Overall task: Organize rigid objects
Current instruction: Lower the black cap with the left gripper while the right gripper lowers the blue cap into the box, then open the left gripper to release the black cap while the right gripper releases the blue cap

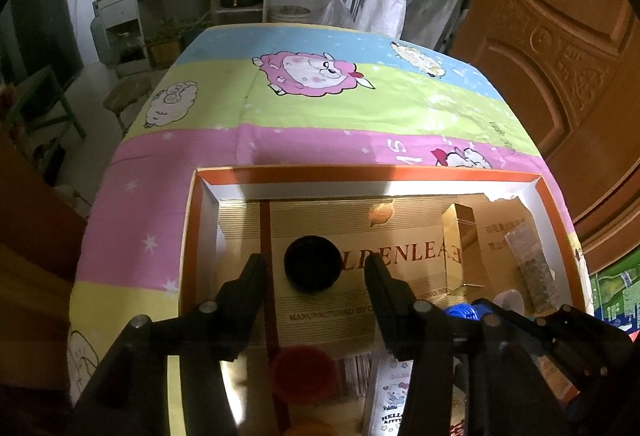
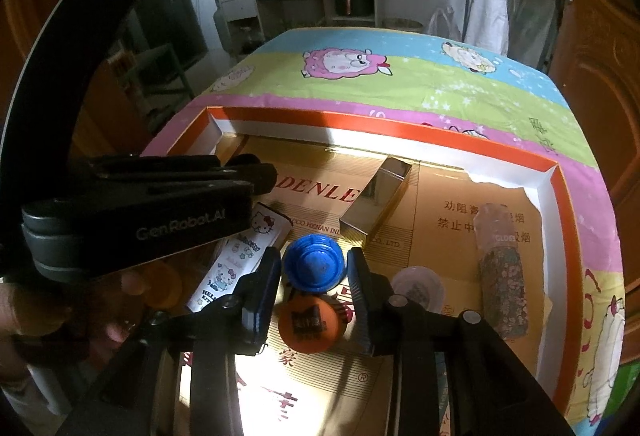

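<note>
Left tool (image 1: 314, 262) spread around round black cap (image 1: 311, 263); right tool (image 2: 314, 268) loosely straddles ribbed blue cap (image 2: 313, 263).

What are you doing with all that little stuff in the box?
A person holds a claw in each hand over an orange-rimmed box and sorts small things in it. The left claw is open around a black cap lying on the box floor, with gaps on both sides. The right claw has a blue cap between its fingers, right beside an orange cap.
</note>
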